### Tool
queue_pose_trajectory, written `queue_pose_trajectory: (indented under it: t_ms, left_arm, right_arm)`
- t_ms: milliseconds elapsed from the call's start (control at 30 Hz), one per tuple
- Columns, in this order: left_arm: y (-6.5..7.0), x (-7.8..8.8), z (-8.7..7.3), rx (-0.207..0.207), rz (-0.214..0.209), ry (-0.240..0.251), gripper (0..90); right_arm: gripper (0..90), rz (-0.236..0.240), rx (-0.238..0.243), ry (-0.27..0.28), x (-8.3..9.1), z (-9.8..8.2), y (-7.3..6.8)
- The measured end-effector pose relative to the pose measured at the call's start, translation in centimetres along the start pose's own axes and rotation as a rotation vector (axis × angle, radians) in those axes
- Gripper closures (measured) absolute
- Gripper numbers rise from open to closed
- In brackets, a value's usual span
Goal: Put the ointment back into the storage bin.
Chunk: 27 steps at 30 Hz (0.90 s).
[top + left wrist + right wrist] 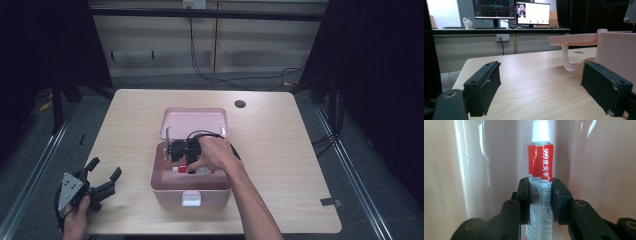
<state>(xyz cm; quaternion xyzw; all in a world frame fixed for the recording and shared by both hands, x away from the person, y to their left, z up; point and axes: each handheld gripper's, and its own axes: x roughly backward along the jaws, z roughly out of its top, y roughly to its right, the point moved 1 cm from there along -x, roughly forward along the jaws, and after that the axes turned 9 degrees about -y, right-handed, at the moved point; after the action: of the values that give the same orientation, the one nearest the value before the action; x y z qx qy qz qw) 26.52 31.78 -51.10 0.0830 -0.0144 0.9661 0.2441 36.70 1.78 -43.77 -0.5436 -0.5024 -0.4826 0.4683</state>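
We're seeing the right gripper (pixel 540 202) clamping a red-and-white tube (pixel 541 162) inside the pink box (pixel 165 187), frame center. Left gripper (pixel 102 180) is resting jaws apart on the surface (pixel 280 150), lower left.
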Motion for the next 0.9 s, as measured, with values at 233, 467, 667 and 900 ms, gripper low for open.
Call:
queue_pose_trajectory:
  t_ms: [233, 467, 667, 900]
  left_arm:
    - [0.0, 0.0, 0.0, -0.004, 0.003, 0.0, 15.5]
    - [0.0, 0.0, 0.0, -0.004, 0.003, 0.0, 15.5]
    - [-0.1, 0.0, 0.0, -0.007, 0.005, -0.001, 15.5]
    - [0.0, 0.0, 0.0, -0.004, 0.003, 0.0, 15.5]
  right_arm:
    - [71.1, -0.011, -0.002, 0.001, -0.4, 0.1, 0.0]
    - [71.0, -0.02, -0.01, 0.005, -0.9, 0.1, 0.0]
    - [70.9, -0.031, -0.026, 0.002, -1.2, 0.1, -0.2]
    - [70.9, -0.04, -0.048, 0.012, -1.5, 0.1, -0.1]
